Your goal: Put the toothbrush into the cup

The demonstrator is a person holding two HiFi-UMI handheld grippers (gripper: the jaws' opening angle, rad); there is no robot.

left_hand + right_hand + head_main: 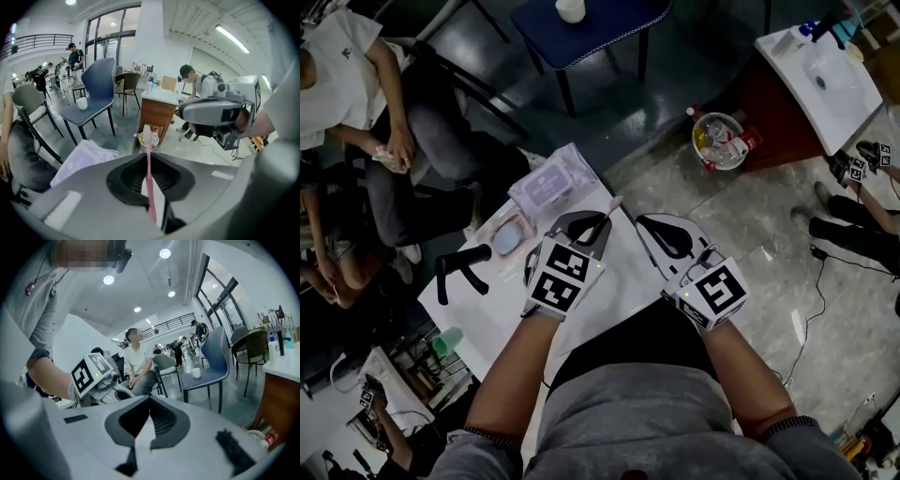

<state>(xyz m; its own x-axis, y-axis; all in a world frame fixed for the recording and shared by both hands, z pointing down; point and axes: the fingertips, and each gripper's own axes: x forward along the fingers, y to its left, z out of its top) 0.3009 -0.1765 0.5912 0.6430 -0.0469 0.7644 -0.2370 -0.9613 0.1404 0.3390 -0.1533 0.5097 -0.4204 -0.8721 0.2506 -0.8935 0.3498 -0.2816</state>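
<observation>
Holding the pink toothbrush [607,214] over the white table [487,319]
My left gripper [586,228] pinches its handle, bristles pointing far; my right gripper [666,234], just to the right, is pressed together and empty.

Pink toothbrush [148,161], grey left tool [579,228] w/ blk-wht square markers, navy chair [591,23], wht table [487,323].

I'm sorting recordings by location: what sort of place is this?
Likely a large open work hall, not a home: a mezzanine railing, a loose blue chair, and a freestanding washbasin cabinet.
</observation>
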